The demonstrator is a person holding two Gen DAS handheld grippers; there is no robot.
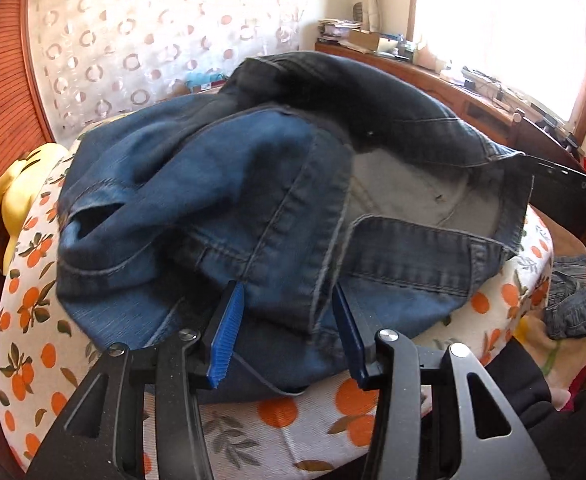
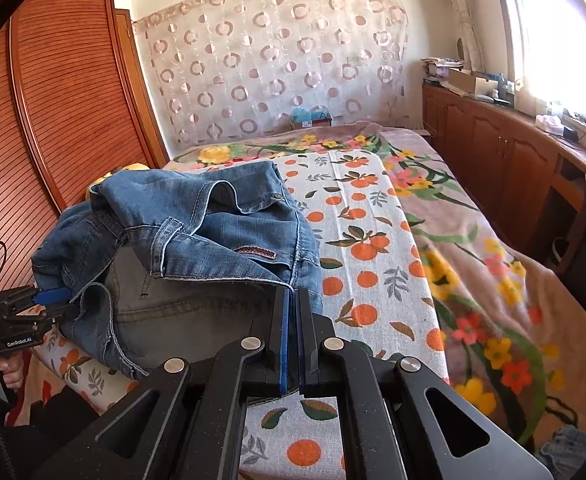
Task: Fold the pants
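Denim, a bunched pair of blue jeans (image 2: pixel 197 248), lies on the orange-print white cloth (image 2: pixel 373 248) covering the floral bed (image 2: pixel 493 280), long axis running across from the right gripper (image 2: pixel 292 300) to the left gripper (image 1: pixel 289 300). Right jaws are clamped together on a jeans edge. Left jaws stand apart, a fold between them. Bare cloth stretches ahead of the right jaws.

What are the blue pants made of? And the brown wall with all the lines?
The jeans look like denim: woven blue cotton, faded in patches, with pale stitched seams and a grey inside. The louvred doors look like reddish-brown wood with a soft sheen, in thin level slats; it could also be a wood-look finish.
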